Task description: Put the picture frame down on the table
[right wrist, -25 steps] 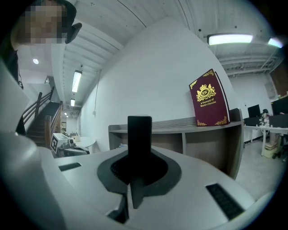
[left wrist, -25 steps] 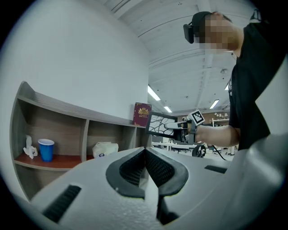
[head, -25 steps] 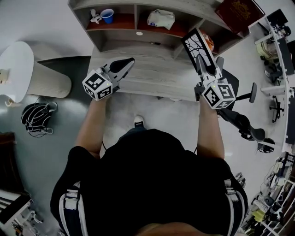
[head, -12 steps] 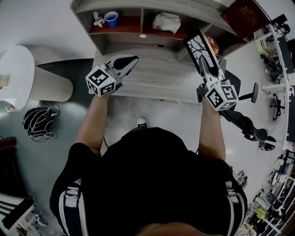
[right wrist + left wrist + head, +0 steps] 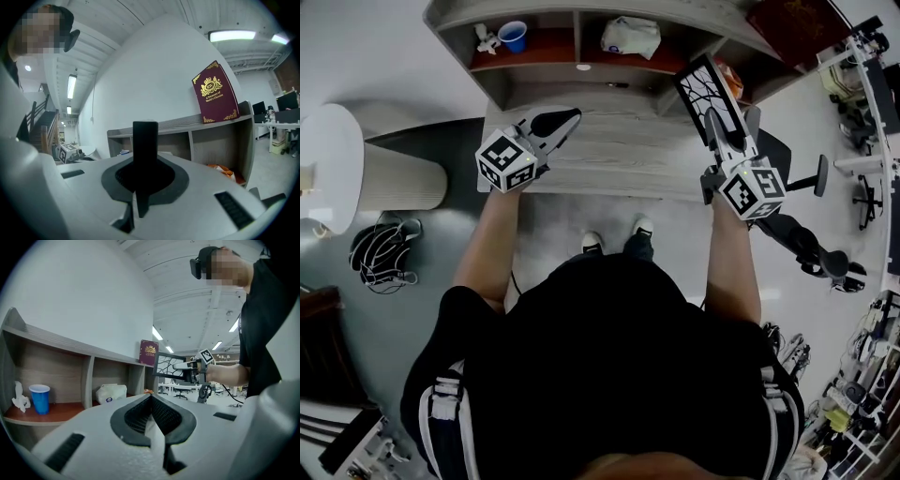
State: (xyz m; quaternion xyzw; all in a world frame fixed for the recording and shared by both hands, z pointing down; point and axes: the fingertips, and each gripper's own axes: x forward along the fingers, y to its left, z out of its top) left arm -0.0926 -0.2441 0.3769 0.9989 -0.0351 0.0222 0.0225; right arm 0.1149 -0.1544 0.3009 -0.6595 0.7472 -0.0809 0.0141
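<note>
The picture frame [image 5: 705, 92], black-edged with a white branching pattern, stands on edge in the air over the right end of the grey wooden table [image 5: 619, 150]. My right gripper [image 5: 713, 124] is shut on its near edge. In the right gripper view the frame [image 5: 144, 140] shows as a black upright bar clamped between the jaws. My left gripper [image 5: 570, 118] hovers over the table's left part, shut and empty. Its own view shows the pads [image 5: 140, 416] meeting, with the frame [image 5: 165, 369] and right gripper [image 5: 187, 365] beyond.
A shelf unit at the table's back holds a blue cup [image 5: 513, 36], a white bag [image 5: 628, 37] and an orange thing [image 5: 727, 80]. A maroon book [image 5: 792, 23] leans on top. An office chair [image 5: 797, 246] stands at the right and a white round stand [image 5: 356, 159] at the left.
My left gripper has shifted a little forward over the table. The right gripper and the frame have stayed nearly still. A second foot has stepped in under the table edge.
</note>
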